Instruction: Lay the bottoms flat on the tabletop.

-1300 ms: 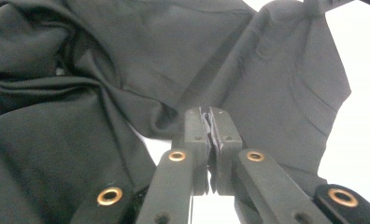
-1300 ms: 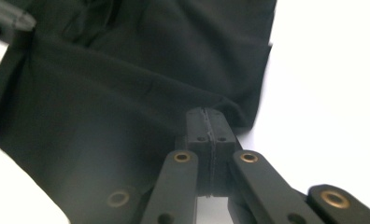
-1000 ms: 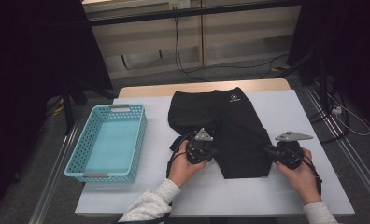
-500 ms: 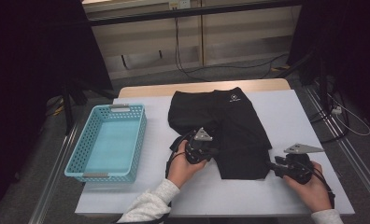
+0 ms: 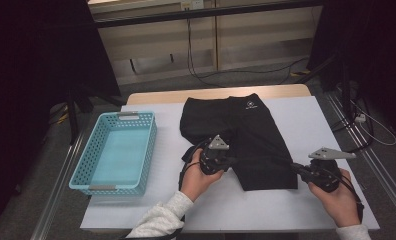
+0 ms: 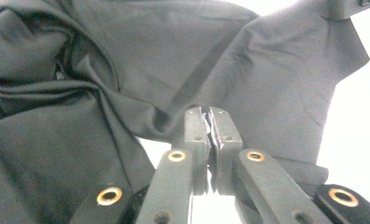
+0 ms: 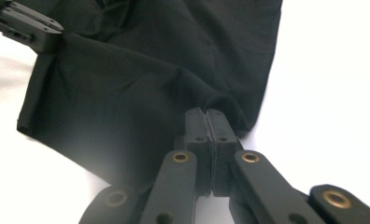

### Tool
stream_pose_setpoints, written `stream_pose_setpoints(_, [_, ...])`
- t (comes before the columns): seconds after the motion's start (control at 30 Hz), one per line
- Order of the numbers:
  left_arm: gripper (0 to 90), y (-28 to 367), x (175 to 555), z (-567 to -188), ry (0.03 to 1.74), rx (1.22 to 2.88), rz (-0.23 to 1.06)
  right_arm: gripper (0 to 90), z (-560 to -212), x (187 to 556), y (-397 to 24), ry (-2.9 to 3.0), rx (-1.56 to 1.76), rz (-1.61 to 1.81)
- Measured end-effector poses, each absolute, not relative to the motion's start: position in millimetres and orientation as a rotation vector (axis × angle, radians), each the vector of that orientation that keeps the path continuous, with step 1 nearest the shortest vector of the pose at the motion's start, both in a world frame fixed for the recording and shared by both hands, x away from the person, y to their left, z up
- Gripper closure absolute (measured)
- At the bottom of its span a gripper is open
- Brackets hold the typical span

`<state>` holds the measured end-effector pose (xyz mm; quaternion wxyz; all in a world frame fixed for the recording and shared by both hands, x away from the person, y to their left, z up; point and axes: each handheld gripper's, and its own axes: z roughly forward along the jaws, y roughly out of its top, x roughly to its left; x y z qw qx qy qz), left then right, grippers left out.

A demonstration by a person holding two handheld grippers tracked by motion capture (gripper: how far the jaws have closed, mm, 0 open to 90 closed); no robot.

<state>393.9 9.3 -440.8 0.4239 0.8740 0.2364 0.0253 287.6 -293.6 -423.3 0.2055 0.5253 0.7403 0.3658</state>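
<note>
A white table (image 5: 286,215) with a pale wooden strip along its far edge stands in a dim room; behind it runs a low wall of light panels, with cables trailing over the grey floor (image 5: 266,75). Dark stands and drapes close in on both sides. On the left part of the table sits a light blue basket (image 5: 88,177), well apart from the black shorts (image 5: 256,135) that lie spread across the middle, waistband toward the far edge with a small white logo on it. The left gripper (image 5: 232,161) sits at the near left hem of the shorts, its jaws pressed together on a fold of the fabric, as the left gripper view shows with cloth pinched between the tips (image 6: 207,122). The right gripper (image 5: 297,169) is at the near right corner of the shorts; its jaws have just been closing and now meet on the hem, the cloth bunching up at the tips (image 7: 206,120). Nothing stands between the two grippers but the shorts. Bare table lies open to the right of the shorts and along the near edge, where the person's sleeves come in.
</note>
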Motion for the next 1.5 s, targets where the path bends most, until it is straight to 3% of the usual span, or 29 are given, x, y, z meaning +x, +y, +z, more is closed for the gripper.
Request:
stream_pose_setpoints(0.03, [86.8, 9, 394, -443, 0.598, 2.189, 0.057, 88.0, -425, 293, -291, 2.074, 1.457, 1.001])
stream_pose_setpoints(0.1, [86.8, 7, 394, -447, 0.598, 2.206, 0.054, 74.4, -433, 305, -284, 2.078, 1.451, 0.972])
stream_pose_setpoints(0.17, [86.8, 6, 394, -448, 0.6, 2.205, 0.055, 73.5, -438, 310, -282, 2.074, 1.468, 0.957])
stream_pose_setpoints(0.27, [86.6, 6, 393, -449, 0.595, 2.206, 0.051, 59.9, -449, 315, -280, 2.078, 1.49, 0.905])
stream_pose_setpoints(0.4, [86.4, 8, 393, -449, 0.596, 2.202, 0.052, 52.2, -438, 303, -295, 1.985, 1.523, 0.937])
stream_pose_setpoints(0.63, [86.5, 8, 392, -446, 0.594, 2.212, 0.062, 60.0, -442, 292, -311, 1.978, 1.536, 0.884])
stream_pose_setpoints(0.77, [86.5, 8, 393, -446, 0.596, 2.215, 0.049, 56.2, -446, 297, -308, 2.009, 1.533, 0.914])
stream_pose_setpoints(1.03, [86.5, 9, 391, -442, 0.59, 2.204, 0.057, 57.0, -456, 299, -276, 2.135, 1.463, 0.915])
stream_pose_setpoints(1.1, [86.5, 10, 391, -441, 0.589, 2.204, 0.053, 62.4, -456, 298, -272, 2.135, 1.463, 0.912])
stream_pose_setpoints(1.17, [86.5, 10, 391, -441, 0.589, 2.202, 0.053, 80.8, -455, 297, -271, 2.168, 1.446, 0.943])
stream_pose_setpoints(1.23, [86.5, 10, 391, -441, 0.588, 2.202, 0.052, 88.2, -454, 296, -272, 2.174, 1.444, 0.945])
stream_pose_setpoints(1.5, [86.5, 9, 386, -435, 0.569, 2.183, 0.012, 89.2, -437, 277, -293, 2.111, 1.526, 1.027])
